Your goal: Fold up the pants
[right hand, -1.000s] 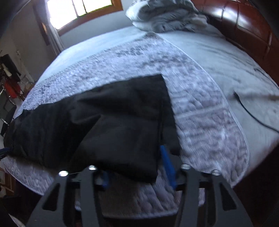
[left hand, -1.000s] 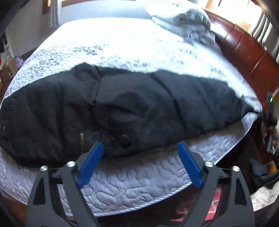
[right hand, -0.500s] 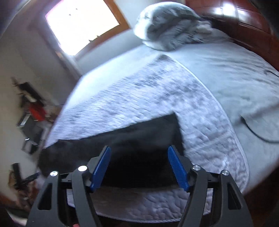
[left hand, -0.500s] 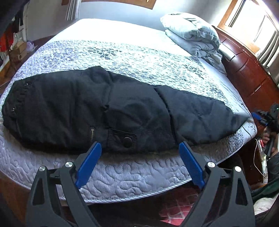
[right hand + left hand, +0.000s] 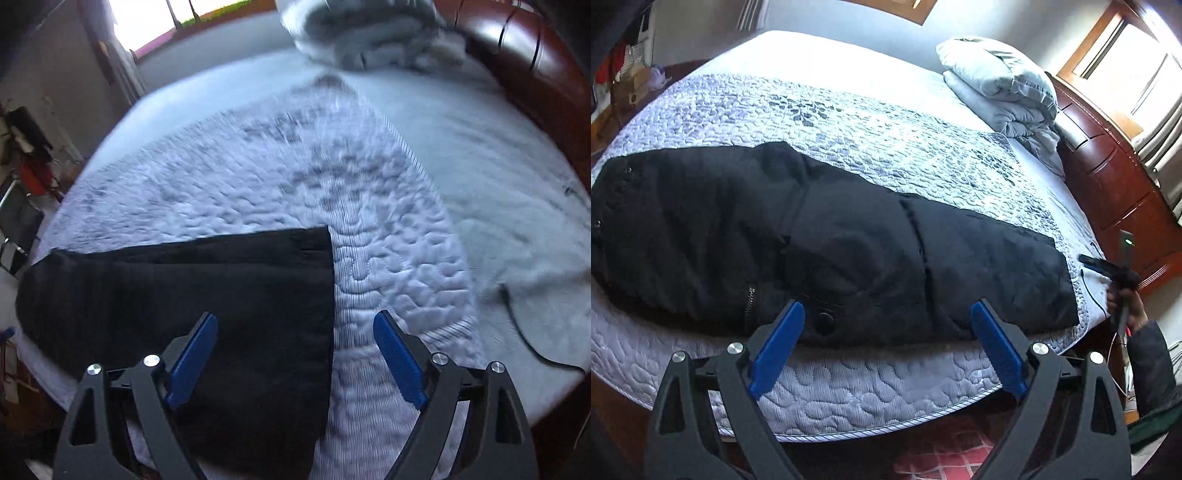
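1. On the quilted bed (image 5: 886,122), the black pants (image 5: 812,236) lie flat, long axis running 9 to 3 o'clock in the left wrist view, hem end toward 3.
2. Left gripper (image 5: 886,325) and right gripper (image 5: 295,332) both hang spread wide, holding nothing.
3. Judged step: laid lengthwise, awaiting the crosswise fold; next, pinch the hem (image 5: 325,288) and carry it toward the waist.

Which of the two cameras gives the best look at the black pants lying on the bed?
The left wrist view: it is sharp and shows the black pants laid out along the bed's edge, with zipper and button visible. The right wrist view is blurred and shows only the cuff end, seen between the open blue fingers.
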Demonstrator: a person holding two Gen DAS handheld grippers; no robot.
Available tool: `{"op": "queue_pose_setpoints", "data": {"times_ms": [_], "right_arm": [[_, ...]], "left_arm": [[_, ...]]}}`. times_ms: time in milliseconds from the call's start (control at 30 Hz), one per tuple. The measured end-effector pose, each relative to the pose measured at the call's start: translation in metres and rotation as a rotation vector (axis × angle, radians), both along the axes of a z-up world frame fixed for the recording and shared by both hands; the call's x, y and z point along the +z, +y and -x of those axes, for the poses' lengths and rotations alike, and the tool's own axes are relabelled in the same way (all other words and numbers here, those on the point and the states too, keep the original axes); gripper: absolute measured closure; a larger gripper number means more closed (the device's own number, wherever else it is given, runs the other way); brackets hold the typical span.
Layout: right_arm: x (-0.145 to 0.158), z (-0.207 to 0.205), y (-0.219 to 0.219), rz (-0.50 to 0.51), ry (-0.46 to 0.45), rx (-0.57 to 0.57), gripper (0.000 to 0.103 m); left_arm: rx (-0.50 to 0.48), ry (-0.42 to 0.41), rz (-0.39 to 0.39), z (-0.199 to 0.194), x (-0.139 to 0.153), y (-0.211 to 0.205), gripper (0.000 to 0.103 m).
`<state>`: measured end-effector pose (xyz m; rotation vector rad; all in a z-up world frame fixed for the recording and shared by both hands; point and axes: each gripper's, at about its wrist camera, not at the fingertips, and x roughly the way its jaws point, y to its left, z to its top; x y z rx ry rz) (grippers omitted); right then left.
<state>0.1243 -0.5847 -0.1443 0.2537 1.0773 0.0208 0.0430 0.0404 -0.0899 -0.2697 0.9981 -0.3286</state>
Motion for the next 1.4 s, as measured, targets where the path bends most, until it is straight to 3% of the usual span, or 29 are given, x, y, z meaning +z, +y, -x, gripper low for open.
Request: {"op": "queue_pose_setpoints", "data": {"times_ms": [67,133,300,367,433,533,700,800,900,967,1033,1167,1300,1400], "right_arm": [[-0.014,-0.013,-0.007,-0.033,0.027,-0.021,0.022],[-0.022,-0.019,-0.008,-0.064,0.032,0.004,0.052],[-0.028,-0.027,0.006,-0.012,0.082,0.089,0.054],[-0.028,-0.029,0.01,0.02,0.09,0.114,0.066],[-0.025,-0.03,0.015,0.102,0.082,0.129,0.094],[-0.012,-0.035,0.018,0.116,0.027,0.144,0.1],[0.017,-0.059,0.019,0.148,-0.06,0.125,0.101],[0.008,-0.075,0.019,0.207,-0.006,0.106,0.101],[-0.014,-0.083,0.017,0.189,0.059,0.086,0.1],[-0.019,-0.077,0.011,0.142,0.054,0.053,0.091],[-0.018,-0.07,0.008,0.084,0.038,0.039,0.065],[-0.012,-0.053,0.009,0.089,0.008,0.01,0.064],[0.006,-0.016,0.004,0.053,-0.068,-0.079,0.064],[0.01,0.016,0.013,-0.009,-0.097,-0.109,0.064]], "left_arm": [[0.011,0.007,-0.014,0.001,-0.001,0.002,0.01],[0.028,0.036,-0.029,0.0,-0.007,0.007,0.01],[0.086,0.098,-0.064,-0.002,-0.025,0.026,0.009],[0.134,0.125,-0.094,-0.004,-0.033,0.038,0.009],[0.197,0.159,-0.091,-0.005,-0.042,0.053,0.01],[0.292,0.187,-0.047,-0.005,-0.051,0.077,0.009],[0.414,0.206,0.003,-0.008,-0.06,0.1,0.01],[0.445,0.185,-0.007,-0.011,-0.06,0.101,0.009],[0.445,0.192,-0.021,-0.017,-0.066,0.099,0.009],[0.44,0.192,-0.033,-0.021,-0.069,0.097,0.009],[0.445,0.189,-0.032,-0.023,-0.071,0.097,0.009],[0.492,0.161,-0.027,-0.02,-0.068,0.109,0.009],[0.613,0.106,-0.029,0.003,-0.053,0.143,0.009],[0.708,0.103,0.032,0.018,-0.052,0.181,0.009]]}}
